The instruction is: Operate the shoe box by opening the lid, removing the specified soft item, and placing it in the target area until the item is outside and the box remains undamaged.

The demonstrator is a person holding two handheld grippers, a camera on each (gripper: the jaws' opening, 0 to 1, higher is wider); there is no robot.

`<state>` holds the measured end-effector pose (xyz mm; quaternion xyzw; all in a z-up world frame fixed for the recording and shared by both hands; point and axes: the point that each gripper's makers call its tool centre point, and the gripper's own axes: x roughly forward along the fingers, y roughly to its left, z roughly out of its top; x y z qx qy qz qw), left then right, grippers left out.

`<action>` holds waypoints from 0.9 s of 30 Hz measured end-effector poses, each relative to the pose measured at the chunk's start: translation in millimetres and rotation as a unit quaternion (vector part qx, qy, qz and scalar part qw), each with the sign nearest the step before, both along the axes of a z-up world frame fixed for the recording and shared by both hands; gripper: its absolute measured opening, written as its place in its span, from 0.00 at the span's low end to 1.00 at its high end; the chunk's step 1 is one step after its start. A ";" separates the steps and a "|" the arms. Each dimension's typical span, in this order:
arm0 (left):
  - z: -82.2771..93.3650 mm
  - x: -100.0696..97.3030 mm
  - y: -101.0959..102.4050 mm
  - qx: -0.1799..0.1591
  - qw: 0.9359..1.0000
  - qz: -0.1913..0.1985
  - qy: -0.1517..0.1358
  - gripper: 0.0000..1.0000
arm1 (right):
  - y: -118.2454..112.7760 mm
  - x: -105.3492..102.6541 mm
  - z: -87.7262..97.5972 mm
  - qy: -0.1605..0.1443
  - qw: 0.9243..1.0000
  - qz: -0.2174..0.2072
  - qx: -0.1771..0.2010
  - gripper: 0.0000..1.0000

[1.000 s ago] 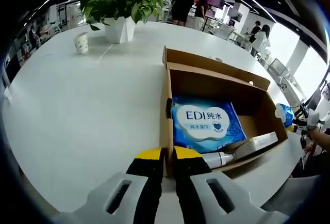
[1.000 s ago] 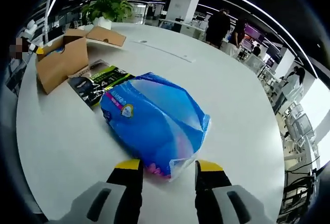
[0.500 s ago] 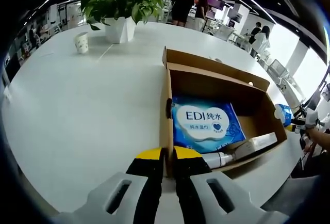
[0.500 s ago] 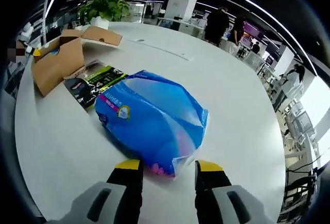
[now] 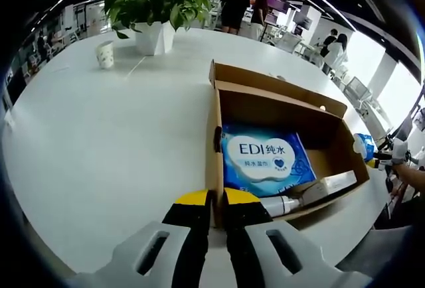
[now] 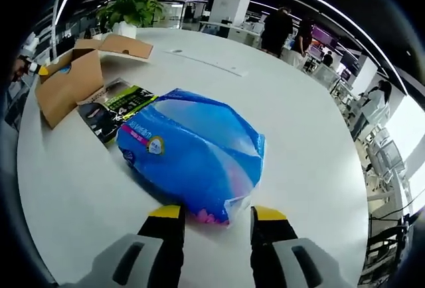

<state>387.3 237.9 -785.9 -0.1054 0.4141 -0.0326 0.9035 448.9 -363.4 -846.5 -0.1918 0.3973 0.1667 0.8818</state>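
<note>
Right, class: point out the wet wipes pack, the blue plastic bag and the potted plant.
wet wipes pack [image 5: 265, 158], left gripper view, white label.
blue plastic bag [image 6: 192, 152], right gripper view, bulging middle.
potted plant [image 5: 154, 2], left gripper view, leaves.

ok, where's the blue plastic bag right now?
In the right gripper view, the blue plastic bag lies on the white table just ahead of the open right gripper, with the black-and-green packet and shoe box beyond it to the left.
</note>
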 end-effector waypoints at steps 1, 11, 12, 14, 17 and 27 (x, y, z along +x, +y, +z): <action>0.0 0.1 0.0 0.000 1.000 0.000 0.000 0.05 | 0.2 -0.3 0.1 0.000 1.000 -0.001 0.001 0.37; -0.1 0.3 0.4 0.001 1.000 0.000 0.000 0.05 | 9.3 -2.8 -0.4 -0.003 1.000 -0.005 0.018 0.38; -0.1 0.2 0.4 0.000 1.000 0.000 0.000 0.05 | 9.9 -2.7 -0.4 -0.002 1.000 -0.007 0.019 0.38; -0.1 0.2 0.5 0.000 1.000 0.000 0.000 0.05 | 10.9 -2.4 0.4 -0.002 1.000 -0.010 0.022 0.39; -0.3 0.3 0.8 0.000 1.000 0.000 0.000 0.05 | 11.0 -0.2 0.0 -0.002 0.999 -0.018 0.029 0.40; 0.1 -0.1 0.2 -0.002 1.000 0.000 0.000 0.05 | 13.2 0.0 -1.4 0.001 0.999 -0.036 0.038 0.40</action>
